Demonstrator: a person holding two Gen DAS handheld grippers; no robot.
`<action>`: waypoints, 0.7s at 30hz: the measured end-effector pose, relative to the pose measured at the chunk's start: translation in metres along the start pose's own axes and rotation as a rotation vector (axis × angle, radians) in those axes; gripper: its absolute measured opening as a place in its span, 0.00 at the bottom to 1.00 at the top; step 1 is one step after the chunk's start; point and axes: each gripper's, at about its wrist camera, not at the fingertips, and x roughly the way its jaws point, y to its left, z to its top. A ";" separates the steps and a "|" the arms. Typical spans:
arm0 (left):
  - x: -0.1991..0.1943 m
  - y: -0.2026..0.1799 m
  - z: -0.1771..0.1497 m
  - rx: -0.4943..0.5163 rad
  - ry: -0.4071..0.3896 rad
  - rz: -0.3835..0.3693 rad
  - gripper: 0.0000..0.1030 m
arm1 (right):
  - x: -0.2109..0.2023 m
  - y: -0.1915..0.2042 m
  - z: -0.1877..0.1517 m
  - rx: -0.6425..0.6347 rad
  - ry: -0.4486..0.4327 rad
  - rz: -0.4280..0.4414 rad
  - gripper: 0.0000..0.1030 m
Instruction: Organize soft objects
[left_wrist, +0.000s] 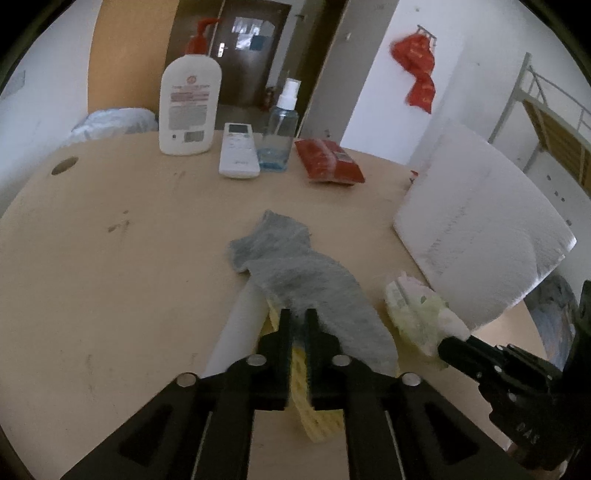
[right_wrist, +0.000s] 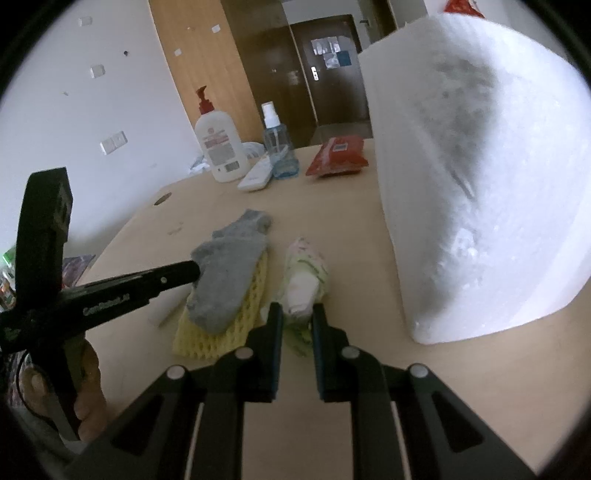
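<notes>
A grey sock (left_wrist: 295, 269) lies on a yellow mesh sponge cloth (left_wrist: 314, 413) on the wooden table (left_wrist: 110, 258). My left gripper (left_wrist: 298, 317) is shut on the near edge of the sock and yellow cloth together. In the right wrist view the sock (right_wrist: 225, 273) covers the yellow cloth (right_wrist: 221, 332), and the left gripper's tip (right_wrist: 192, 271) touches the sock. My right gripper (right_wrist: 297, 310) is shut on a crumpled white and pale green cloth (right_wrist: 304, 273), which also shows in the left wrist view (left_wrist: 417, 317) with the right gripper (left_wrist: 448, 345) at its near end.
A large white foam block (left_wrist: 480, 221) stands at the right, close to the crumpled cloth. At the back are a lotion pump bottle (left_wrist: 189, 107), a white remote (left_wrist: 239, 151), a blue spray bottle (left_wrist: 280, 129) and a red packet (left_wrist: 328, 162). A white tube (left_wrist: 236, 332) lies under the yellow cloth.
</notes>
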 end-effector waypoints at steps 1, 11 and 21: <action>0.000 0.000 0.000 -0.001 0.003 0.007 0.35 | 0.000 0.000 0.000 -0.002 0.002 0.002 0.18; -0.005 -0.007 0.007 -0.029 -0.054 -0.016 0.81 | 0.001 -0.004 -0.003 0.000 0.005 0.019 0.18; 0.015 -0.022 0.010 0.015 -0.005 -0.006 0.03 | 0.003 -0.005 -0.008 0.003 0.002 0.052 0.18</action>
